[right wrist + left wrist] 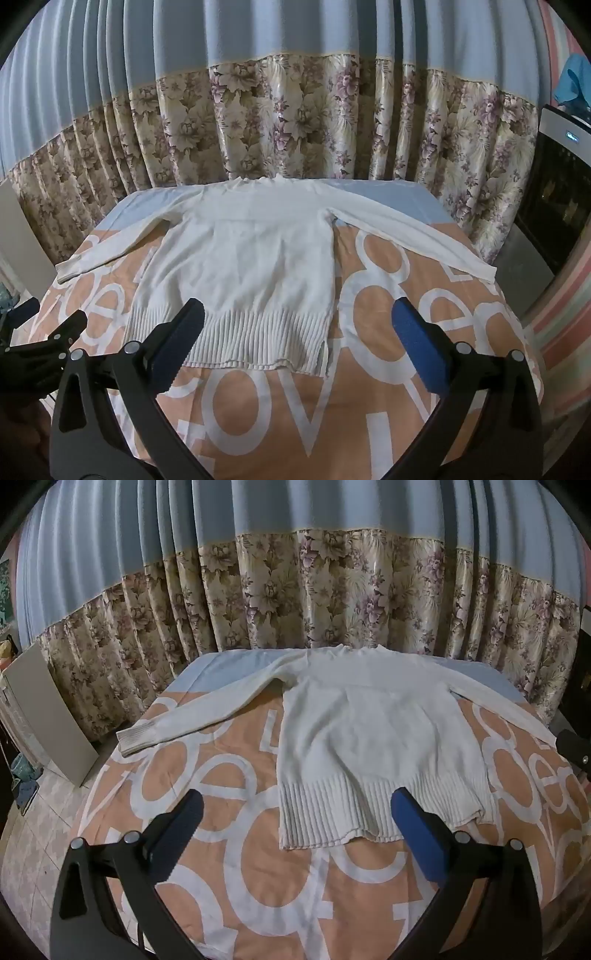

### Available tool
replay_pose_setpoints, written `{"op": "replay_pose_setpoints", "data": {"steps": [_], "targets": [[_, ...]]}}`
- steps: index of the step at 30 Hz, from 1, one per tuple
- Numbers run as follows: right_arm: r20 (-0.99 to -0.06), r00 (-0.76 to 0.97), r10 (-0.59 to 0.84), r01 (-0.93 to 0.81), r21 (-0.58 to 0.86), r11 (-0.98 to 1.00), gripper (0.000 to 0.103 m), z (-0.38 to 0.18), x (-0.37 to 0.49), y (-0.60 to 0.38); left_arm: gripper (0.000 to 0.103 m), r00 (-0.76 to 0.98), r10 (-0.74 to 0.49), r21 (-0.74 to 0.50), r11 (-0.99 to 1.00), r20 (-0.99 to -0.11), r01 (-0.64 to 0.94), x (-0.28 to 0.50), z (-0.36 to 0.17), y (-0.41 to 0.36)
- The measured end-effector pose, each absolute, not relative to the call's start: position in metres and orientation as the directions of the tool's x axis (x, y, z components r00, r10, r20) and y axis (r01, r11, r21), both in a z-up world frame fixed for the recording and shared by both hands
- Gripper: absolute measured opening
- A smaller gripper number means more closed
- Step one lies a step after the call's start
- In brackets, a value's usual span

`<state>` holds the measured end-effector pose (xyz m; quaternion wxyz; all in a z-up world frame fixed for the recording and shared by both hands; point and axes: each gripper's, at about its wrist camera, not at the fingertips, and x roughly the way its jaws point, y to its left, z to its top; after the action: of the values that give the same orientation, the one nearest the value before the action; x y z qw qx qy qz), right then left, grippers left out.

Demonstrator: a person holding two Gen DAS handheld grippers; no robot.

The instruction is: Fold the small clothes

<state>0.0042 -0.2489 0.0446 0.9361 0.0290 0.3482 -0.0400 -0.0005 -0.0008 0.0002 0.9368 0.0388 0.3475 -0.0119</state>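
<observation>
A white knit sweater (369, 734) lies flat on the bed, ribbed hem toward me, collar at the far end, both sleeves spread out to the sides. It also shows in the right wrist view (243, 254). My left gripper (297, 808) is open and empty, hovering above the hem near its left part. My right gripper (297, 325) is open and empty, hovering above the hem near its right corner. The left gripper also shows at the left edge of the right wrist view (55, 339).
The bed has an orange cover with big white letters (258, 886) and a blue sheet (221, 668) at the far end. A floral and blue curtain (295, 590) hangs behind. A white board (48, 716) leans at left. A dark cabinet (554, 206) stands at right.
</observation>
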Motion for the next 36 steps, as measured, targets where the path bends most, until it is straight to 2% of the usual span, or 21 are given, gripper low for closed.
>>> {"op": "replay_pose_setpoints", "data": {"steps": [36], "targets": [[-0.651,0.756,-0.064,0.108,0.028,0.994,0.100,0.040,0.005,-0.262,0.101,0.763,0.023,0.088,0.995,-0.646,0.045,0.004,0.005,-0.010]]}}
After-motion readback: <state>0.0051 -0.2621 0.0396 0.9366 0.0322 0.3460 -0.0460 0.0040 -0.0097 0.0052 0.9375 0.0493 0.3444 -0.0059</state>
